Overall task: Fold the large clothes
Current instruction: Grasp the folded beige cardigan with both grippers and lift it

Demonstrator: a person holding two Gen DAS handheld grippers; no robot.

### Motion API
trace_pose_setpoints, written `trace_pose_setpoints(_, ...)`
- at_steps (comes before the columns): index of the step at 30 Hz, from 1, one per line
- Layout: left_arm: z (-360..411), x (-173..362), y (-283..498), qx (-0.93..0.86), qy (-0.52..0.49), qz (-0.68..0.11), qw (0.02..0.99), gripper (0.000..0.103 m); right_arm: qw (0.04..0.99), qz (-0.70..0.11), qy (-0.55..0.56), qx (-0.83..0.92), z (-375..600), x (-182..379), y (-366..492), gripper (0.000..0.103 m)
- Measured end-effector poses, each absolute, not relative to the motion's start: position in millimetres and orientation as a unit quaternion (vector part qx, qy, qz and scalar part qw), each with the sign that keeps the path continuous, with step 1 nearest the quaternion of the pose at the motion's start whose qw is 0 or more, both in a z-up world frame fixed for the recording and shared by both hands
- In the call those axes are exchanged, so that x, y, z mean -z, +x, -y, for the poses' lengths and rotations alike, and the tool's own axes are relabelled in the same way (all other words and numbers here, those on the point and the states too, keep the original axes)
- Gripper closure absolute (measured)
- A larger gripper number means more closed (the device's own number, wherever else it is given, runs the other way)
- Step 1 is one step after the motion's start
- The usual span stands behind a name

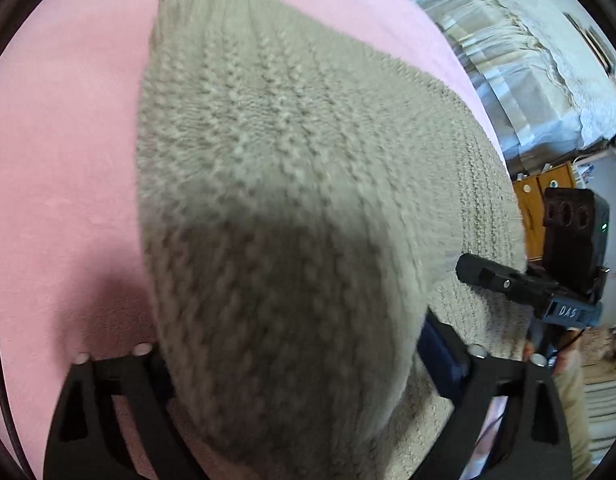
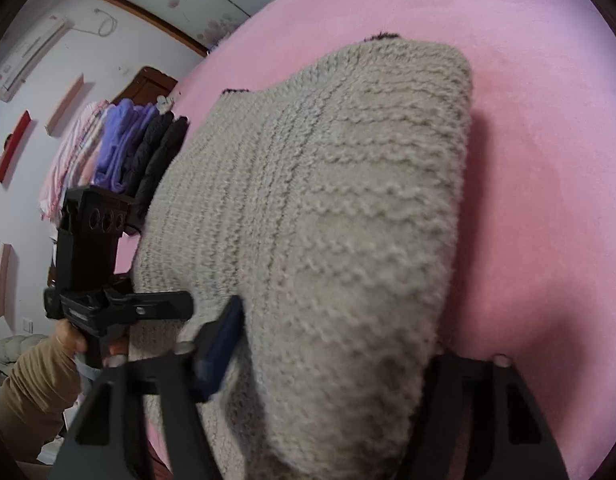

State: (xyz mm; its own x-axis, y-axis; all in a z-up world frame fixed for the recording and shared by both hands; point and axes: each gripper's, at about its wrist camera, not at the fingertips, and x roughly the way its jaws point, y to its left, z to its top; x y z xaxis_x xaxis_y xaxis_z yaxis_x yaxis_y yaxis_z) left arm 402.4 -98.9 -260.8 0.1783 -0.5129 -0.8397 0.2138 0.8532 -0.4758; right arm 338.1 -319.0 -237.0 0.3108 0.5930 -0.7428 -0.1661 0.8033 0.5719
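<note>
I'm working over a pink bed cover [image 2: 528, 80]; in my right view a wall air conditioner [image 2: 24, 56] sits at ten o'clock and a stack of folded clothes [image 2: 140, 148] at nine, while my left view shows a wooden cabinet [image 1: 536, 196] at three o'clock. The beige knit sweater [image 1: 276, 184] lies across the cover, one thick fold lifted toward me. My left gripper [image 1: 292, 364] and my right gripper [image 2: 328, 364] each clamp that raised fold between their fingers.
</note>
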Motion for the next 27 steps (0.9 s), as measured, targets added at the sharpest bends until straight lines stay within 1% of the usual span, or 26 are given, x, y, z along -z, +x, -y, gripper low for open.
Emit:
trace_pose_setpoints(2, 99, 249, 396, 0.236, -0.114, -0.576, 0.774, 0.037, 0.796, -0.526, 0.189, -0.234, 316, 229, 333, 0.051)
trace_pose_setpoints(5, 99, 230, 385, 0.238, -0.103, -0.558, 0.788, 0.045, 0.813, -0.505, 0.178, -0.228, 309, 211, 321, 0.055)
trace_pose_setpoints(9, 79, 205, 370, 0.242, -0.107, -0.549, 0.793, 0.047, 0.827, -0.483, 0.171, -0.233, 298, 186, 302, 0.060)
trace_pose_setpoints(15, 19, 156, 337, 0.245, -0.118, -0.536, 0.799, 0.048, 0.827, -0.474, 0.178, -0.245, 265, 148, 270, 0.061)
trace_pose_setpoints(22, -89, 69, 309, 0.221, -0.098, -0.505, 0.828, 0.047, 0.831, -0.444, 0.160, -0.294, 166, 74, 256, 0.061)
trace_pose_setpoints(27, -175, -3, 308, 0.190, -0.084, -0.462, 0.862, 0.047, 0.837, -0.397, 0.154, -0.345, 80, 13, 278, 0.061)
